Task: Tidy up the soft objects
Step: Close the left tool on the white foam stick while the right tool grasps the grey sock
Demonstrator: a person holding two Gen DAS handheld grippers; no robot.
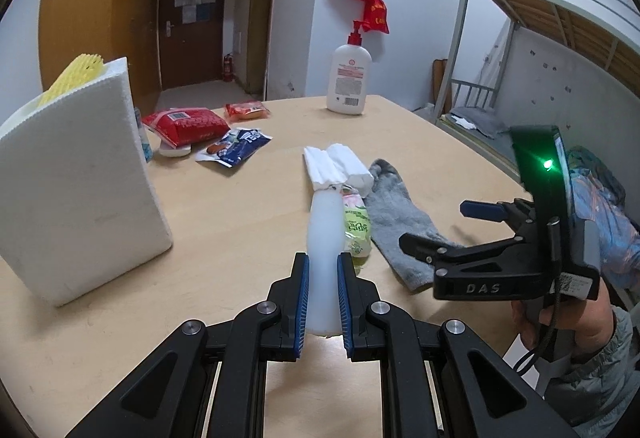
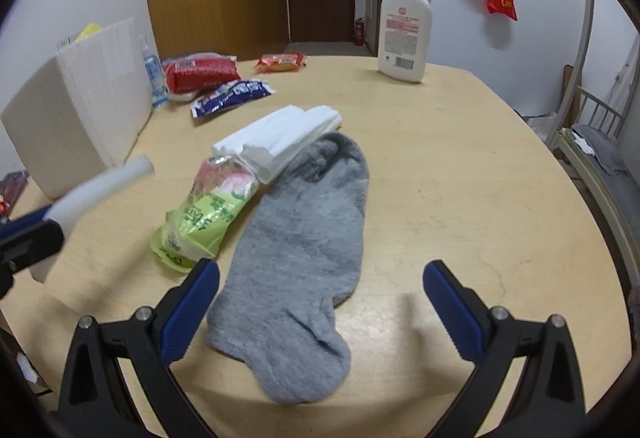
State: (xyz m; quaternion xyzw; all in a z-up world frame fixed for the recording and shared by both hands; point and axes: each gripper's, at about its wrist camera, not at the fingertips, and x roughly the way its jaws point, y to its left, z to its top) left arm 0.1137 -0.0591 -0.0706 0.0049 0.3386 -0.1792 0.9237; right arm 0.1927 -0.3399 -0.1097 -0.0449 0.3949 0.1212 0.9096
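Observation:
My left gripper (image 1: 323, 270) is shut on a white foam strip (image 1: 325, 238) and holds it above the table; the strip also shows at the left of the right wrist view (image 2: 100, 186). My right gripper (image 2: 320, 278) is open and empty, its jaws on either side of a grey sock (image 2: 304, 238) lying flat on the table. The sock also shows in the left wrist view (image 1: 396, 214). Next to it lie a green tissue pack (image 2: 208, 214) and folded white foam sheets (image 2: 280, 138). A white foam box (image 1: 76, 174) with yellow foam netting (image 1: 76, 76) stands at the left.
A lotion pump bottle (image 2: 405, 26) stands at the table's far edge. Red snack packs (image 2: 200, 70) (image 2: 280, 61) and a blue packet (image 2: 232, 94) lie at the far left by a small clear bottle (image 2: 154, 78). A bunk bed (image 1: 532, 38) stands to the right of the table.

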